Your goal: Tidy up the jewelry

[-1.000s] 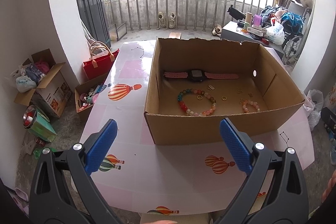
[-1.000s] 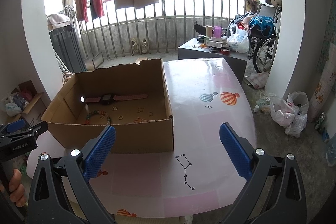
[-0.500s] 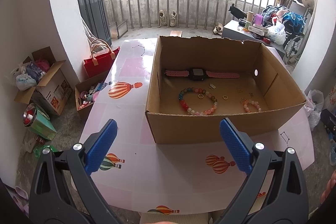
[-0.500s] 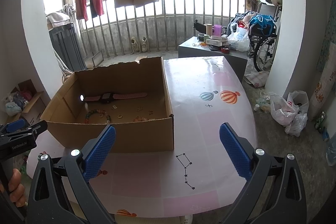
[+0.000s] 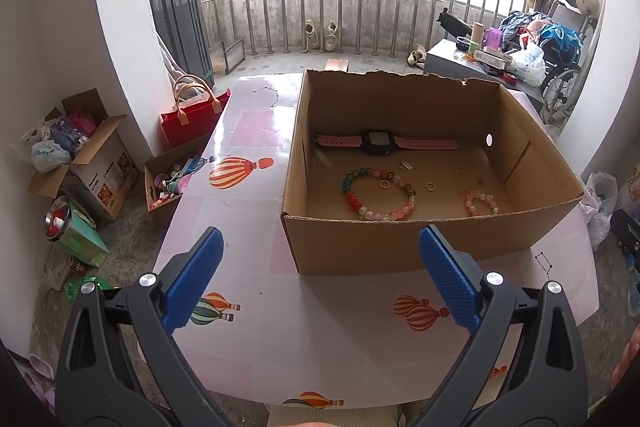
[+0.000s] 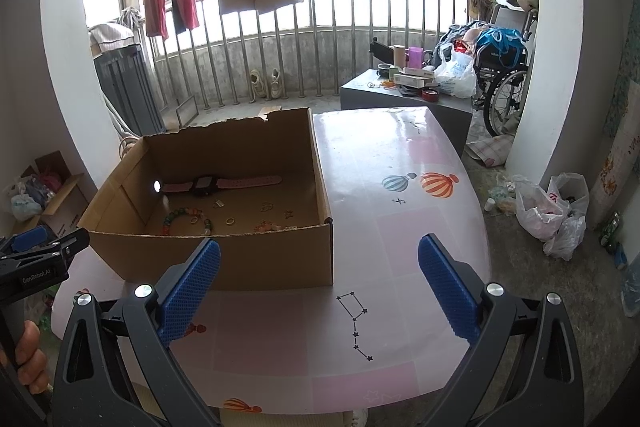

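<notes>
1. The cardboard box (image 5: 352, 247) is the landmark: open-topped and brown, with a torn far rim and a small round hole in one side wall.
2. A watch (image 5: 378, 142) with a black face and pink strap lies flat and stretched out along the box's far wall.
3. A large beaded bracelet (image 5: 378, 193) of green, red, pink and white beads lies on the box floor, nearer the front wall than the watch.
4. One small gold ring (image 5: 384, 184) lies inside that bracelet's loop; another (image 5: 430, 186) lies just outside it.
5. A smaller pink-orange bracelet (image 5: 481, 203) lies near the box's front wall, on the holed wall's side.
</notes>
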